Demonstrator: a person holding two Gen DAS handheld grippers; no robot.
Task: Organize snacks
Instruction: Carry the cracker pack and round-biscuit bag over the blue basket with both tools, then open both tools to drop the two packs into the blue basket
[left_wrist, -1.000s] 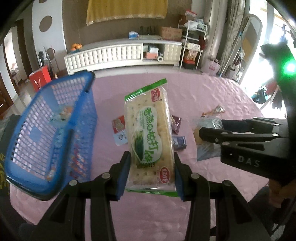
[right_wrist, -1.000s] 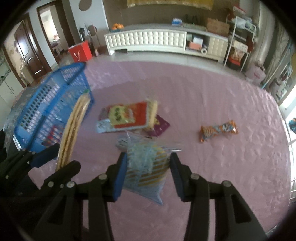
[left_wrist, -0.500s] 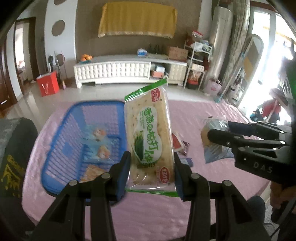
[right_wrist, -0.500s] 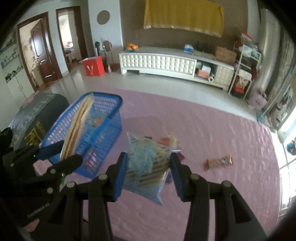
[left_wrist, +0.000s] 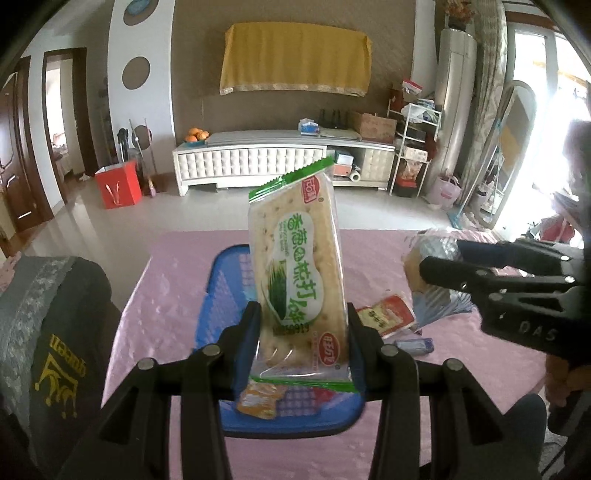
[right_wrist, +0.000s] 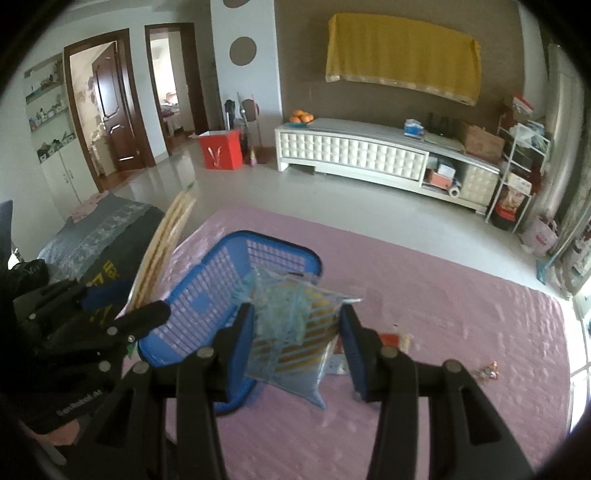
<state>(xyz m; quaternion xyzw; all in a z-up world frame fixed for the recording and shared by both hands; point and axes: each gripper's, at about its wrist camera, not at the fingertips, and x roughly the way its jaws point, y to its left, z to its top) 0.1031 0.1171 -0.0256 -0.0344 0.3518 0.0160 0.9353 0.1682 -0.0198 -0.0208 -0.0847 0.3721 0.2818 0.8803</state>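
Left hand-held gripper (left_wrist: 303, 334) is clamped on a cracker packet (left_wrist: 297, 266) – green-edged, standing upright between the blue pads with its long axis running up and away from the fingers. Right hand-held gripper (right_wrist: 297, 341) is closed on a clear, striped snack bag (right_wrist: 291, 332), held flat-faced toward its camera with one corner hanging down below the pads.

Directly beneath and just beyond the left hand-held gripper sits the blue basket (left_wrist: 221, 295) on the pink-covered bench (left_wrist: 170, 266); its near rim shows under the packet's lower seal, and a few small snacks (left_wrist: 258, 400) already lie on its floor. So the cracker packet hangs over the basket's opening, and a drop there looks like a short downward move. From the right hand-held gripper the basket (right_wrist: 207, 299) lies ahead and to the left, so I judge the left hand the nearer of the two.

Only the right wrist view shows the cracker packet (right_wrist: 162, 258) edge-on – thin, tilted, above the basket's left wall – and a lone orange wrapper (right_wrist: 487, 371) far off to the right. Only the left wrist view shows the basket's contents and a red packet (left_wrist: 386, 315) lying loose on the bench beside it.
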